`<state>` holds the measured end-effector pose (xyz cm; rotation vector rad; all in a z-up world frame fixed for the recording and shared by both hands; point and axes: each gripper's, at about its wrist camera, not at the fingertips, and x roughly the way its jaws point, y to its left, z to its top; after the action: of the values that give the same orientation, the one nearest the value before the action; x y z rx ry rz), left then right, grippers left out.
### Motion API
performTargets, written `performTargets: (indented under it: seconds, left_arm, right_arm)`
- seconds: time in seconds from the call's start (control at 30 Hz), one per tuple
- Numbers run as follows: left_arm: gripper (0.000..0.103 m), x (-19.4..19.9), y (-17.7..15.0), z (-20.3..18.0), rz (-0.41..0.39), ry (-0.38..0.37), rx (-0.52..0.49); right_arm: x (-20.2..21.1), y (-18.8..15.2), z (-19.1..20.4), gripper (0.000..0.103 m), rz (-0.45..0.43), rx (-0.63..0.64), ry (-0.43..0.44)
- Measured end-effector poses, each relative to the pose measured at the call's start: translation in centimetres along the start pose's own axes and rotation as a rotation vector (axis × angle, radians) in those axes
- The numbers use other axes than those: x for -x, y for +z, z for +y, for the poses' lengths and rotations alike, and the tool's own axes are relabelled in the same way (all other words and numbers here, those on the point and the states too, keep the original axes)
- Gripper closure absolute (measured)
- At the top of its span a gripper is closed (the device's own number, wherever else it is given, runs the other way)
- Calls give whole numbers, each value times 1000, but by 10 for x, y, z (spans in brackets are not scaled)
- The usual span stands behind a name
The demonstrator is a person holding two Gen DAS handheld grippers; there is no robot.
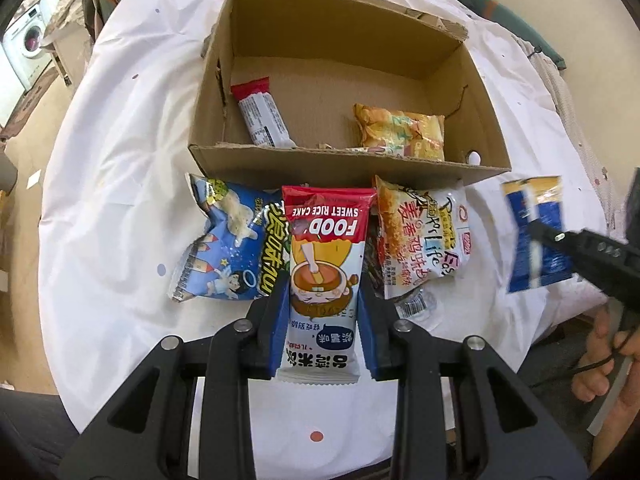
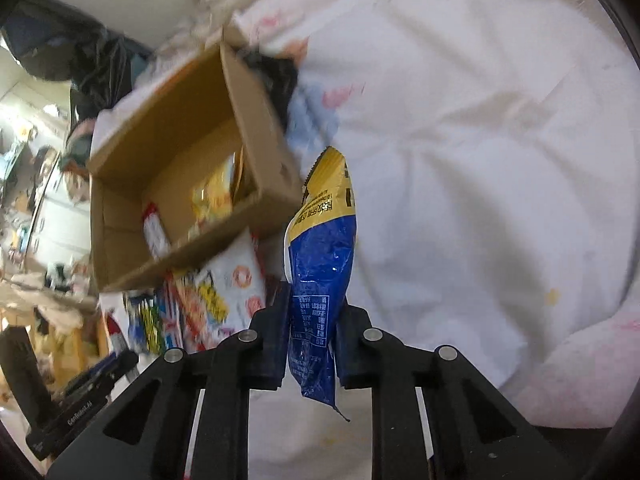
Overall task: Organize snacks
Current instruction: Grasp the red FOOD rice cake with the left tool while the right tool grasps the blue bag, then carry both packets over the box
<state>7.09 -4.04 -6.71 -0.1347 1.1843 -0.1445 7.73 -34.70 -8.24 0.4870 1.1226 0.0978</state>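
Between my left jaws sits the sweet rice cake packet (image 1: 326,276), clamped near its lower end, long axis running toward twelve o'clock straight at the cardboard box (image 1: 348,168). That box opens just beyond the packet's top edge, so I judge the left gripper (image 1: 324,332) the nearer one for the drop. My right gripper (image 2: 310,344) has closed on the blue-and-yellow snack bag (image 2: 322,264), held upright; from there the box lies at ten o'clock, well apart across the white-covered worktop (image 2: 480,160).
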Motion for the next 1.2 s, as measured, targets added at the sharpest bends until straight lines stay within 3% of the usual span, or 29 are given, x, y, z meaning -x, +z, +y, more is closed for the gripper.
performTargets:
  seconds: [0.23,0.3,0.33,0.4,0.53,0.83,1.2]
  left_arm:
    - [76,9,3,5,-67,33,11]
    - [76,15,4,6,-98,44,10]
    - [76,18,4,7,-119,53,9]
    - [76,23,5,8,-143,63,11]
    - [76,34,11,15,-186,76,37]
    - [76,55,40,30,-223,94,76]
    - [76,70,79,24,-268,116,18]
  right_arm:
    - [44,10,9,84,-243,15,0]
    - [53,12,13,84,-292,21,40]
    - [57,14,14,84,-302,17,107]
    - [60,16,19,84,-306,13,205]
    - [60,18,33,84,-296,41,276]
    - [60,24,50,84,-284,86,326]
    - [59,42,63,84,-295,116,340]
